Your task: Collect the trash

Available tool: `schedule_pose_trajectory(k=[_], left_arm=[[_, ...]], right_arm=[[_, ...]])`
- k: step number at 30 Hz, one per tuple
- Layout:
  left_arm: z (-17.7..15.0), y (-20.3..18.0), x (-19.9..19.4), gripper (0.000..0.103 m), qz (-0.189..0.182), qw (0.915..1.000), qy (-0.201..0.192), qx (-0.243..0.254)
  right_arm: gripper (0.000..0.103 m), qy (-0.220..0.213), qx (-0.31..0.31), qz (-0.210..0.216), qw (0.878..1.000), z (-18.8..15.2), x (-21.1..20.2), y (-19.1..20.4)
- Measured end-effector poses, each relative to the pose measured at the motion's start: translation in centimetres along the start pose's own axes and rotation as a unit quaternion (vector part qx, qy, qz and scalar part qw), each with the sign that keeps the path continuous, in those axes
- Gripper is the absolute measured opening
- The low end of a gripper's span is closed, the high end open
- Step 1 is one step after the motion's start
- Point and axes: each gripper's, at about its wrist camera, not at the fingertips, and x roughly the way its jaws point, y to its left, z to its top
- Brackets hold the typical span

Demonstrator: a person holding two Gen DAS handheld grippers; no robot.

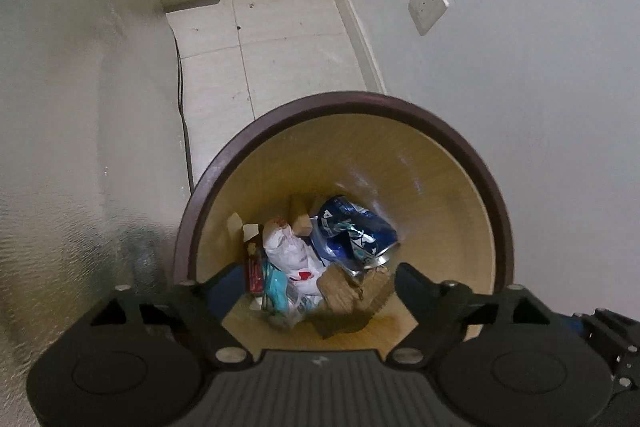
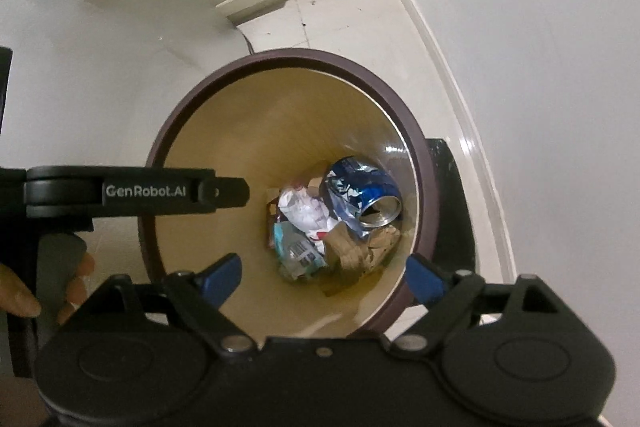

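a crumpled glossy metal can [image 1: 356, 231] lies in the bin [image 1: 452, 187], whose smooth inner wall looks wood-grained. beside the can lie creased matt brown paper [image 1: 340, 291] and shiny white plastic wrap [image 1: 290, 251].

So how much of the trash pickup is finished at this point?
Much looks done: the bin already holds a crushed blue can, a crumpled white wrapper and torn brown paper. Nothing is in hand: the left gripper and right gripper both hang open and empty over the bin. The floor beyond shows only small specks, so what remains I cannot tell.
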Motion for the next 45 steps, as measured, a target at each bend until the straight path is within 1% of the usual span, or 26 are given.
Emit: schedule_pose_trajectory(k=[2, 5, 8, 11, 14, 19, 23, 28, 34, 36, 41, 45], left_arm=[[-0.2, -0.1, -1.3, 0.097, 0.005, 0.9999, -0.006, -0.007], [-0.4, 0.2, -3.8, 0.103, 0.009, 0.9996, -0.017, -0.020], [-0.7, 0.5, -6.1, 0.103, 0.015, 0.9992, -0.026, -0.025], [-1.2, 0.8, -9.0, 0.103, 0.027, 0.9986, -0.037, -0.028], [-2.0, 1.2, -11.9, 0.103, 0.027, 0.9976, -0.054, -0.032], [-4.0, 2.0, -17.4, 0.103, 0.027, 0.9948, -0.088, -0.042], [-6.1, 2.4, -22.1, 0.103, 0.029, 0.9904, -0.126, -0.048], [-9.2, 2.9, -27.6, 0.103, 0.043, 0.9832, -0.170, -0.050], [-13.6, 3.2, -33.3, 0.103, 0.052, 0.9753, -0.208, -0.055], [-15.4, 3.1, -34.9, 0.103, 0.054, 0.9726, -0.219, -0.057], [-19.9, 3.0, -38.5, 0.103, 0.040, 0.9661, -0.247, -0.062], [-23.6, 2.4, -40.9, 0.103, 0.048, 0.9612, -0.265, -0.061]], right_arm=[[0.089, -0.004, -0.011, -0.001, 1.000, 0.1, -0.8, 0.2], [0.090, -0.013, -0.026, -0.001, 1.000, 0.5, -2.4, 0.6], [0.090, -0.022, -0.035, -0.002, 0.999, 0.7, -4.5, 0.7], [0.093, -0.038, -0.043, -0.007, 0.998, 1.2, -6.9, 1.3], [0.095, -0.058, -0.050, -0.011, 0.997, 1.4, -9.4, 2.0], [0.097, -0.088, -0.065, -0.018, 0.994, 1.2, -13.7, 3.7], [0.099, -0.115, -0.081, -0.016, 0.990, 0.4, -17.6, 5.4], [0.099, -0.150, -0.097, -0.024, 0.984, -1.4, -22.1, 7.5], [0.099, -0.185, -0.121, -0.025, 0.975, -4.6, -26.9, 9.5], [0.100, -0.195, -0.120, -0.025, 0.973, -5.9, -28.5, 9.9], [0.100, -0.217, -0.133, -0.023, 0.967, -9.5, -32.3, 11.0], [0.100, -0.233, -0.138, -0.028, 0.962, -12.5, -34.6, 11.9]])
